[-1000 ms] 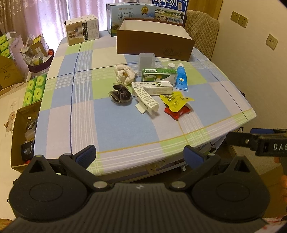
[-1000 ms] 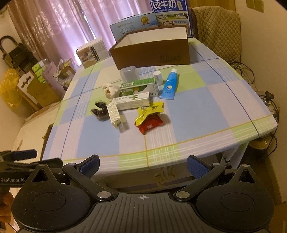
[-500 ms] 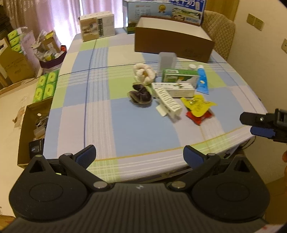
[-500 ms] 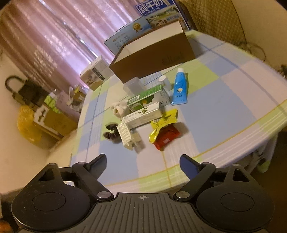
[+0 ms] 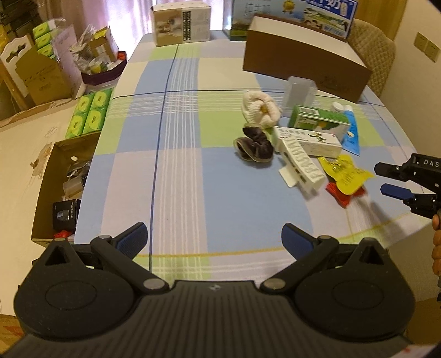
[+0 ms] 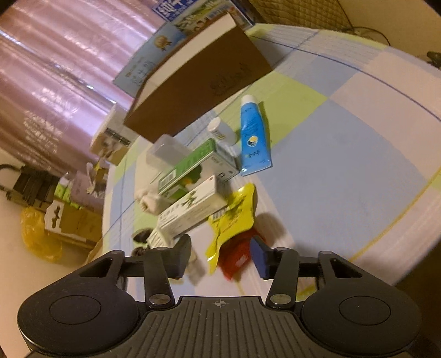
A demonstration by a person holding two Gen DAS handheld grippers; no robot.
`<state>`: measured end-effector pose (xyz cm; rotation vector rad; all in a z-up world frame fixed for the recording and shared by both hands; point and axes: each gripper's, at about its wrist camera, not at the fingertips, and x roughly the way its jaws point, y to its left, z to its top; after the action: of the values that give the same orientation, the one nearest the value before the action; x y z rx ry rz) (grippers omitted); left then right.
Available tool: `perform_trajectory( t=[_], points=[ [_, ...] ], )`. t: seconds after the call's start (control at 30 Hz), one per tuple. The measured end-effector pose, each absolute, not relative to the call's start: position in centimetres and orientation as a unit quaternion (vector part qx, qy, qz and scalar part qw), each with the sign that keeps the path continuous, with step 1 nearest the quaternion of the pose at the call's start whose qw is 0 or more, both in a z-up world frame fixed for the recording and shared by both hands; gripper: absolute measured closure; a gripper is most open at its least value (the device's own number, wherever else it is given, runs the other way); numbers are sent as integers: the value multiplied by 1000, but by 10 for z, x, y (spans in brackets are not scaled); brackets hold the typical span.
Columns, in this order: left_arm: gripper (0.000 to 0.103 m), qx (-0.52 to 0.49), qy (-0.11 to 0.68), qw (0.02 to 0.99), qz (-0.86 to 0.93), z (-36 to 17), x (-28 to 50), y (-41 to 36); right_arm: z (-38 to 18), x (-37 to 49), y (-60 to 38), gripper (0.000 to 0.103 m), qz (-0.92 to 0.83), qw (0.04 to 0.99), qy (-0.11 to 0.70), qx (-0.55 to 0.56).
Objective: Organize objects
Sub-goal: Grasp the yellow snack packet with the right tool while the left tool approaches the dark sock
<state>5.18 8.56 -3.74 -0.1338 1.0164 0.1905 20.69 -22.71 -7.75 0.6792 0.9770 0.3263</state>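
A lived-in home dining room: a checked pastel tablecloth (image 5: 176, 170) covers the surface, pink curtains (image 6: 41, 82) hang behind, a quilted beige chair (image 5: 372, 52) alongside, cardboard boxes (image 5: 35, 71) crowding the floor.

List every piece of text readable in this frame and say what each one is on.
"DAS": right gripper, letters cut off at the frame edge.
"纯牛": blue milk carton behind the brown box, partly cropped.
"PLKOZAR", roughly: small black box on the floor; uncertain.
Green medicine box, white medicine box, yellow sachet, blue tube: print too blurred to read.
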Motion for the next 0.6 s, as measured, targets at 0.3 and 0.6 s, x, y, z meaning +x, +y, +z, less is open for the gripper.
perform_trajectory(
  t=[0.3, 0.6],
  points=[
    [1, -73, 498, 858, 106, -47, 74, 91, -103, 236, -228, 68, 139, 793, 476, 355],
    [1, -74, 504, 853, 114, -53, 89, 93, -118, 257, -218, 68, 143, 786, 495, 342]
  ],
)
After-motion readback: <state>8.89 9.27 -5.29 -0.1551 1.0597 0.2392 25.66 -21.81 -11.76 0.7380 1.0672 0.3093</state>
